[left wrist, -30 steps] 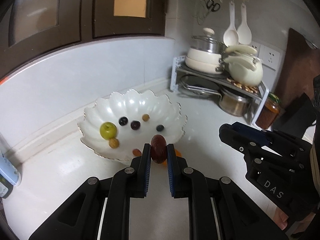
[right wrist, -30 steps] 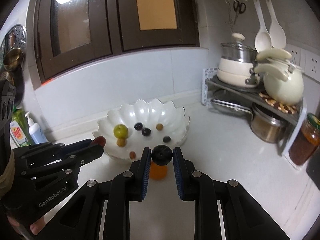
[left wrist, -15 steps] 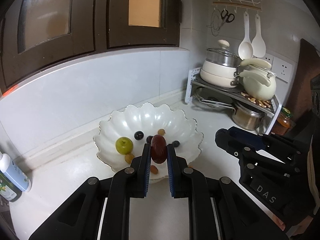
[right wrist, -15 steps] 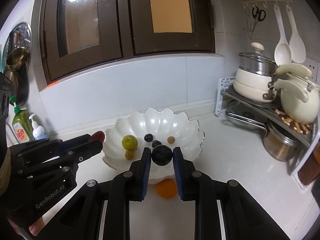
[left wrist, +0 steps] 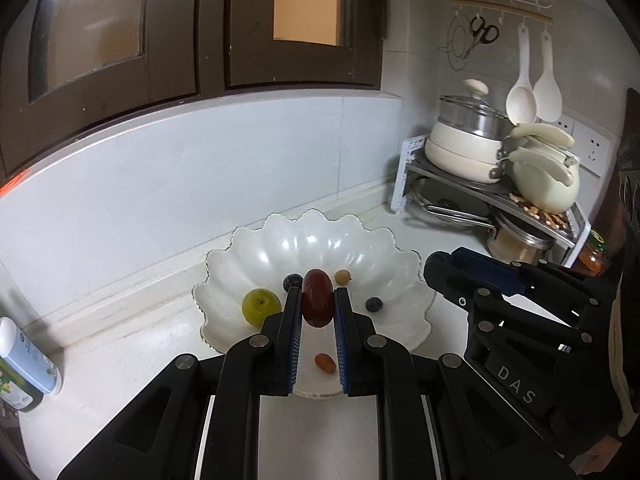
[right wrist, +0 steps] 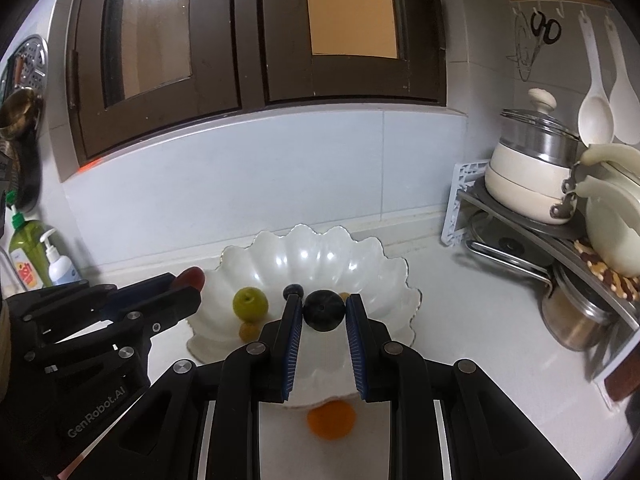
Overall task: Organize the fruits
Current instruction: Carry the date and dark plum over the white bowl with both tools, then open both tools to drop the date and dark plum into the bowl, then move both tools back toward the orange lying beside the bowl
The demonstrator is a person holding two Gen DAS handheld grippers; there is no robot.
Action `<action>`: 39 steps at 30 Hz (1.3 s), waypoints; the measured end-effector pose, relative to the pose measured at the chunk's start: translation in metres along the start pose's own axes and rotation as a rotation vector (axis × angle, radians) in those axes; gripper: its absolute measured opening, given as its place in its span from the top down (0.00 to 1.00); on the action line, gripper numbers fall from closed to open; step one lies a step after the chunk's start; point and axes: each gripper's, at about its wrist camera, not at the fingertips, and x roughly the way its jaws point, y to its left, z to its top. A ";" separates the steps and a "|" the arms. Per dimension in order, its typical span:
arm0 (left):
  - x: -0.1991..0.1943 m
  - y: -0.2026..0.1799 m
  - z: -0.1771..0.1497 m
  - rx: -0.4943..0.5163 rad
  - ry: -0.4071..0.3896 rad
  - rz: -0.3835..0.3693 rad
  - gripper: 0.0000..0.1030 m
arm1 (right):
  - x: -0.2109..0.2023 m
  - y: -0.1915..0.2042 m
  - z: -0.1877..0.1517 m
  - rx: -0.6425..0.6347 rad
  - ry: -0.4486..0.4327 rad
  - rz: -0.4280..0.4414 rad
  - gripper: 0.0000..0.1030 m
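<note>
A white scalloped bowl [left wrist: 352,236] [right wrist: 360,260] stands on the counter by the back wall. In it lie a green apple [left wrist: 261,306] [right wrist: 250,303], dark berries [left wrist: 374,304] [right wrist: 293,291], a tan fruit [left wrist: 343,277] and a small reddish one [left wrist: 325,362]. My left gripper [left wrist: 317,304] is shut on a red date [left wrist: 317,303], held over the bowl's front part. My right gripper [right wrist: 323,310] is shut on a dark round fruit [right wrist: 323,310], also above the bowl. An orange fruit [right wrist: 331,419] lies on the counter just in front of the bowl.
A corner rack [right wrist: 560,248] at the right carries pots, a cream kettle [left wrist: 546,184] and pans below. Ladles and scissors hang on the wall above. Soap bottles [right wrist: 32,256] stand at the far left. Dark cabinet doors hang over the backsplash. A jar [left wrist: 592,256] sits beside the rack.
Both grippers have moved forward towards the bowl with their fruits, so the bowl now lies under the fingertips. The orange fruit has slid down towards the lower edge of the right view.
</note>
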 end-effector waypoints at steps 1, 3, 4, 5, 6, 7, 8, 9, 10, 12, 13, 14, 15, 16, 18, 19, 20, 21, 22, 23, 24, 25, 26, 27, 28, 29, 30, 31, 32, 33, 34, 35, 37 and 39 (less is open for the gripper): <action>0.003 0.001 0.001 0.002 0.001 0.004 0.84 | 0.004 -0.001 0.002 -0.004 0.006 -0.002 0.77; 0.010 0.003 0.004 -0.001 0.006 0.011 0.84 | 0.010 -0.003 0.004 -0.006 0.010 -0.003 0.77; 0.013 0.004 0.005 -0.001 0.010 0.013 0.84 | 0.013 -0.003 0.005 -0.009 0.015 -0.004 0.77; 0.016 0.005 0.006 -0.002 0.014 0.018 0.84 | 0.017 -0.004 0.006 -0.008 0.019 -0.004 0.77; 0.018 0.006 0.006 -0.004 0.016 0.020 0.84 | 0.020 -0.005 0.007 -0.008 0.025 -0.002 0.77; 0.022 0.007 0.007 -0.005 0.022 0.020 0.84 | 0.022 -0.006 0.007 -0.008 0.028 -0.001 0.77; 0.027 0.009 0.008 -0.009 0.031 0.022 0.84 | 0.025 -0.005 0.008 -0.010 0.031 -0.001 0.77; 0.030 0.009 0.008 -0.012 0.038 0.022 0.84 | 0.029 -0.005 0.008 -0.013 0.037 0.000 0.77; 0.034 0.010 0.008 -0.014 0.047 0.020 0.84 | 0.032 -0.005 0.008 -0.015 0.042 -0.001 0.77; 0.042 0.012 0.008 -0.017 0.062 0.023 0.84 | 0.040 -0.005 0.008 -0.019 0.057 0.003 0.77; 0.047 0.013 0.007 -0.015 0.068 0.022 0.84 | 0.042 -0.004 0.009 -0.021 0.061 0.004 0.77; 0.049 0.013 0.007 -0.015 0.073 0.020 0.84 | 0.046 -0.004 0.009 -0.024 0.066 0.003 0.77; 0.053 0.013 0.007 -0.015 0.080 0.019 0.84 | 0.050 -0.005 0.008 -0.030 0.074 0.002 0.77; 0.058 0.014 0.006 -0.017 0.092 0.018 0.84 | 0.053 -0.004 0.008 -0.033 0.081 0.001 0.77; 0.064 0.014 0.006 -0.018 0.105 0.018 0.84 | 0.061 -0.006 0.008 -0.032 0.098 0.002 0.77; 0.067 0.014 0.005 -0.018 0.111 0.019 0.84 | 0.064 -0.007 0.008 -0.031 0.107 0.006 0.77; 0.071 0.014 0.005 -0.016 0.119 0.021 0.83 | 0.068 -0.009 0.008 -0.027 0.114 0.008 0.77; 0.074 0.014 0.005 -0.015 0.125 0.021 0.83 | 0.071 -0.010 0.007 -0.029 0.119 0.012 0.77; 0.079 0.014 0.004 -0.013 0.133 0.023 0.83 | 0.073 -0.010 0.007 -0.031 0.123 0.012 0.77; 0.082 0.014 0.004 -0.013 0.140 0.027 0.83 | 0.076 -0.011 0.007 -0.031 0.129 0.010 0.77; 0.084 0.015 0.004 -0.012 0.146 0.029 0.83 | 0.078 -0.011 0.007 -0.030 0.138 0.015 0.77; 0.087 0.015 0.003 -0.014 0.152 0.030 0.83 | 0.080 -0.012 0.006 -0.027 0.143 0.017 0.76; 0.090 0.015 0.003 -0.013 0.161 0.031 0.82 | 0.082 -0.013 0.006 -0.021 0.149 0.018 0.76; 0.092 0.015 0.003 -0.013 0.165 0.033 0.82 | 0.083 -0.014 0.006 -0.020 0.156 0.019 0.75; 0.093 0.015 0.002 -0.013 0.170 0.036 0.78 | 0.085 -0.015 0.005 -0.014 0.162 0.015 0.74; 0.093 0.016 0.002 -0.015 0.172 0.042 0.69 | 0.086 -0.016 0.005 -0.007 0.169 0.018 0.73; 0.093 0.016 0.001 -0.017 0.168 0.048 0.65 | 0.088 -0.017 0.005 0.000 0.177 0.026 0.69; 0.092 0.017 0.001 -0.018 0.164 0.053 0.63 | 0.089 -0.018 0.004 0.007 0.184 0.027 0.67; 0.091 0.018 0.000 -0.023 0.156 0.067 0.63 | 0.089 -0.019 0.003 0.009 0.187 0.025 0.67; 0.089 0.018 0.000 -0.025 0.152 0.080 0.63 | 0.089 -0.019 0.003 0.010 0.189 0.022 0.67; 0.087 0.019 0.000 -0.024 0.149 0.099 0.63 | 0.088 -0.020 0.002 0.010 0.188 0.016 0.67; 0.085 0.020 0.000 -0.026 0.145 0.111 0.63 | 0.087 -0.021 0.002 0.011 0.186 0.013 0.67; 0.079 0.021 0.001 -0.033 0.136 0.123 0.63 | 0.082 -0.023 0.001 0.016 0.181 0.012 0.67; 0.072 0.022 0.001 -0.041 0.128 0.148 0.63 | 0.078 -0.024 0.001 0.017 0.176 0.011 0.67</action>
